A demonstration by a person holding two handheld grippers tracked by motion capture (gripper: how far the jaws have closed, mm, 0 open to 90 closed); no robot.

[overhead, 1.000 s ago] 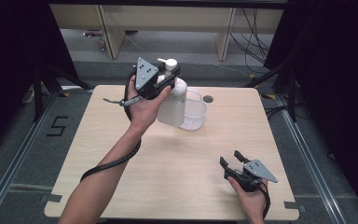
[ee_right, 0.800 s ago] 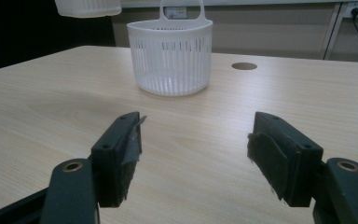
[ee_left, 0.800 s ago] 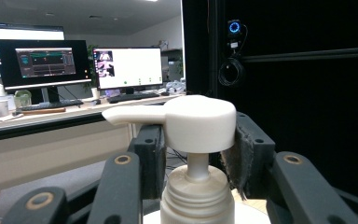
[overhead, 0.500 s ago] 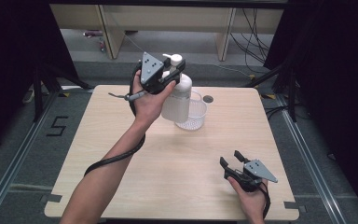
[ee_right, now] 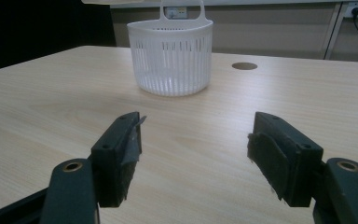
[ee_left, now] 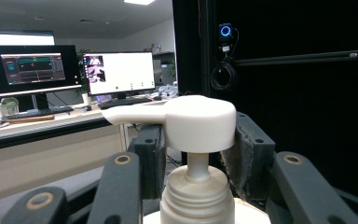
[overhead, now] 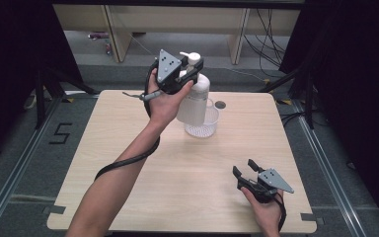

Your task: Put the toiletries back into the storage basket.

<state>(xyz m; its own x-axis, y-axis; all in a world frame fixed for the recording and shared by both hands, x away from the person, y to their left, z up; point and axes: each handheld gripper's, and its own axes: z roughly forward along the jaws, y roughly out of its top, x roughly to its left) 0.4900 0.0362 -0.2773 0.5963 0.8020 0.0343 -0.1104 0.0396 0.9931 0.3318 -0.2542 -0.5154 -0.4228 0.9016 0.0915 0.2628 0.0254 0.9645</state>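
In the upper middle of the high view, the left gripper [overhead: 190,74] was raised above the far part of the pale wooden table [overhead: 128,148], its jaws closed on the neck of a white plastic pump bottle [overhead: 195,101] just under the pump head. The bottle was tall and rounded, with a smooth opaque body, a ribbed screw collar and a flat-topped dispenser head with a long spout (in the left gripper view that spout pointed toward the left of the frame). There the bottle's collar and thin stem [ee_left: 198,186] stood between the two black padded jaws, the pads pressing in on either side beneath the head. The bottle hung directly above a small white plastic basket [overhead: 202,123] with slotted walls, and its lower part overlapped the basket in the high view; whether its base was inside or touching could not be told. In the right gripper view the basket [ee_right: 170,56] stood on the table in the upper centre of the frame, a loop handle at its back rim, with a round hole in the tabletop [ee_right: 244,66] to its right. The right gripper [overhead: 246,173] was at the lower right of the high view, low over the table's near edge, its jaws spread wide with nothing between them.
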